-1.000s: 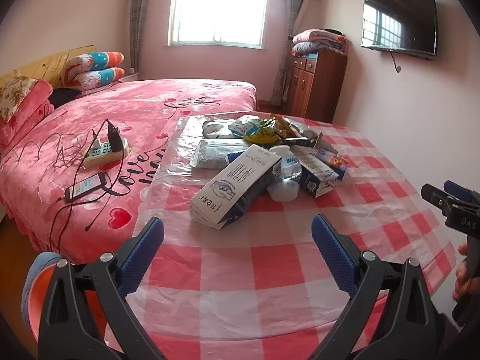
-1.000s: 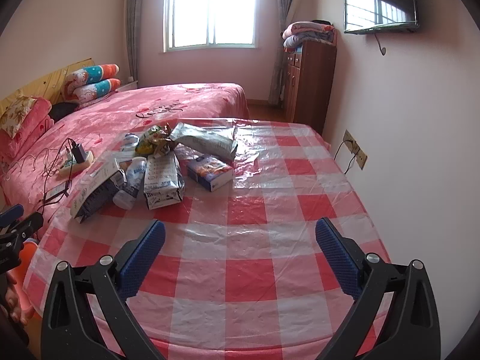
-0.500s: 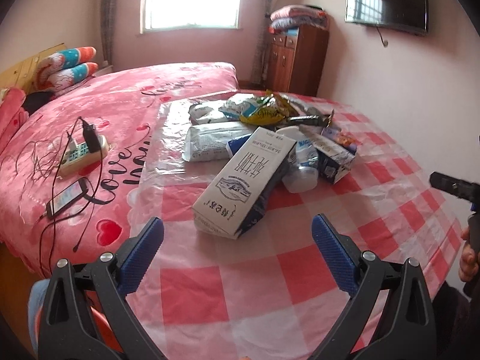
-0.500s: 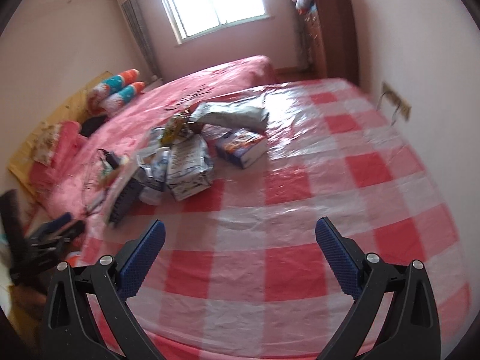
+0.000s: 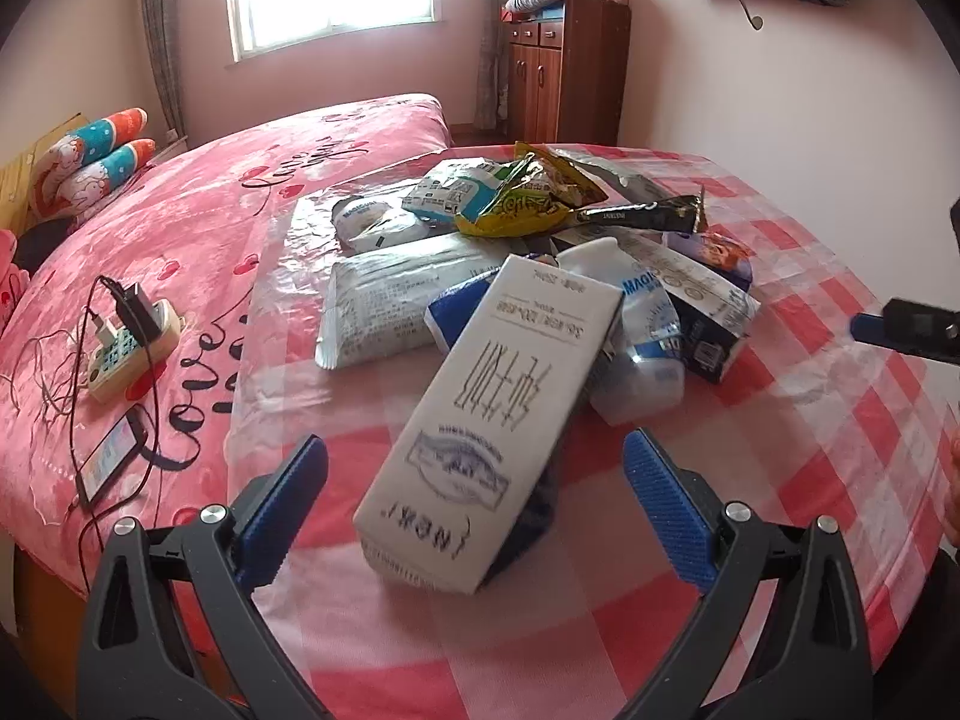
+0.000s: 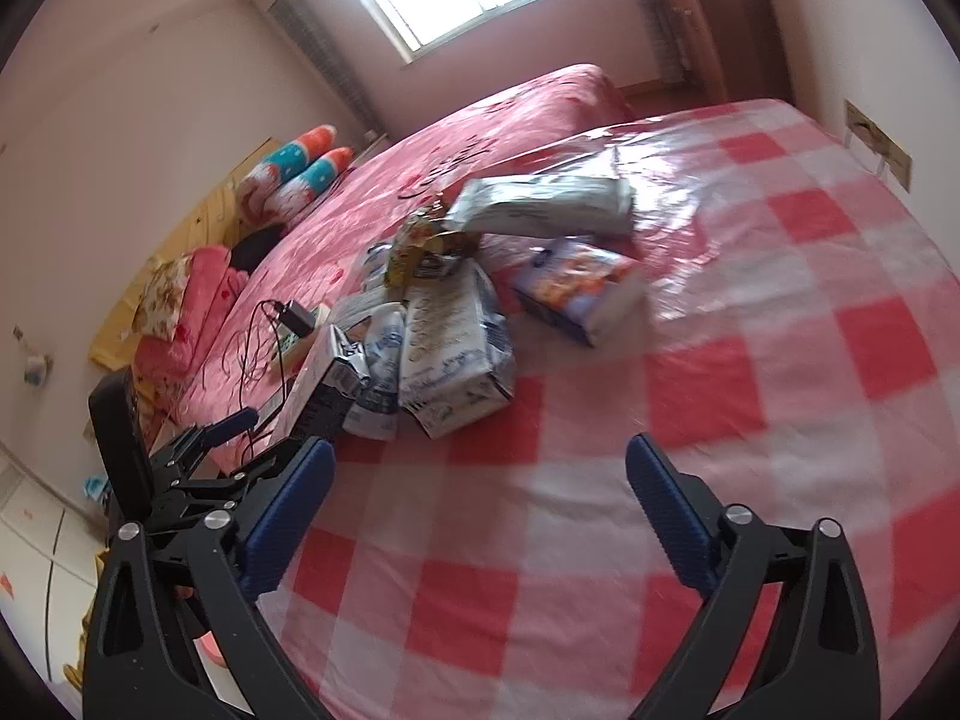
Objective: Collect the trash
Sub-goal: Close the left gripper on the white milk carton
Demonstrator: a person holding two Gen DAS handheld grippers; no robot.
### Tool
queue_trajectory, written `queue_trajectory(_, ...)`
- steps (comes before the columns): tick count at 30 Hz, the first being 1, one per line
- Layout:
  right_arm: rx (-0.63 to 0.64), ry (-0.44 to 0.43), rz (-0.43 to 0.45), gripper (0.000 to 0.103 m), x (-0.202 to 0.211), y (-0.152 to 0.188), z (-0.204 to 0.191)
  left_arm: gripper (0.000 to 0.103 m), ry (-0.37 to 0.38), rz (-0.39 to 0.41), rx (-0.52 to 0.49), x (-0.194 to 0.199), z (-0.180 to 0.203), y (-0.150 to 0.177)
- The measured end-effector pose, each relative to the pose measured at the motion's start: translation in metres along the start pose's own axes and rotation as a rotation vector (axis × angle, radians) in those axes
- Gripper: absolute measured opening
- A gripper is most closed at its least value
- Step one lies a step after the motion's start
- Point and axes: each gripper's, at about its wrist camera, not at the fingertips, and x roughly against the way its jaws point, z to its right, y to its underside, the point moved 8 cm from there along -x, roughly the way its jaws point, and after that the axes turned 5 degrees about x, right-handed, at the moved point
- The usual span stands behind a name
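Clearly nothing has been picked up yet: the trash sits in one loose heap on the checked tablecloth (image 5: 840, 432), and both grippers are empty. In the left wrist view the left gripper (image 5: 474, 495) fills the lower edge of the frame with its jaws spread wide, and the near end of the white milk carton (image 5: 498, 426) lies between the blue pads without either pad pressing on it. The carton leans on the pile, its far end propped against a clear plastic bottle (image 5: 645, 354) and a crushed carton (image 5: 708, 312) toward centre right. Above them in the frame lie a yellow snack bag (image 5: 528, 198), a black sachet (image 5: 648, 216) and a grey plastic pouch (image 5: 390, 306).

In the right wrist view the right gripper (image 6: 480, 501) hangs over bare cloth at the bottom of the frame, jaws apart with nothing between them; they have just been closing a little. The heap is up and left of it, and the blue snack box (image 6: 576, 288) is the nearest piece.

The risks I see come from the stacking. Because the carton is tilted and only resting on the bottle, a squeeze at its low end may swing it and roll the bottle away. The slick cover over the cloth could let pieces slide toward the bed (image 5: 198, 228), where a phone (image 5: 111, 459) and a power strip (image 5: 132, 342) with trailing cables lie at centre left. The two grippers are also near each other, so reaching for the same pile could make them collide.
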Motion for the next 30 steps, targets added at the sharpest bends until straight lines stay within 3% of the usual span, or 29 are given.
queue_trajectory(1, 0.002, -0.010, -0.015, 0.082, -0.007, -0.002, -0.002, 0.099, 0.005, -0.002, -0.002, -0.002, 0.000, -0.001)
queue_trajectory(4, 0.007, -0.028, -0.035, 0.082, -0.023, -0.008, -0.008, 0.099, 0.006, -0.008, -0.016, -0.007, 0.001, -0.004)
queue_trajectory(11, 0.103, 0.009, -0.031, 0.082, -0.047, -0.026, -0.017, 0.099, 0.013, -0.017, -0.007, -0.019, -0.003, -0.010)
queue_trajectory(15, 0.128, 0.022, -0.044, 0.076, -0.061, -0.030, -0.019, 0.097, 0.019, -0.028, 0.001, -0.024, -0.002, -0.011)
queue_trajectory(23, 0.128, 0.037, -0.093, 0.071, -0.078, -0.026, -0.016, 0.075, 0.037, -0.054, 0.021, -0.033, 0.003, -0.010)
queue_trajectory(30, 0.105, 0.034, -0.126, 0.071, -0.088, -0.017, -0.015, 0.064, 0.028, -0.055, 0.080, -0.029, 0.003, -0.009)
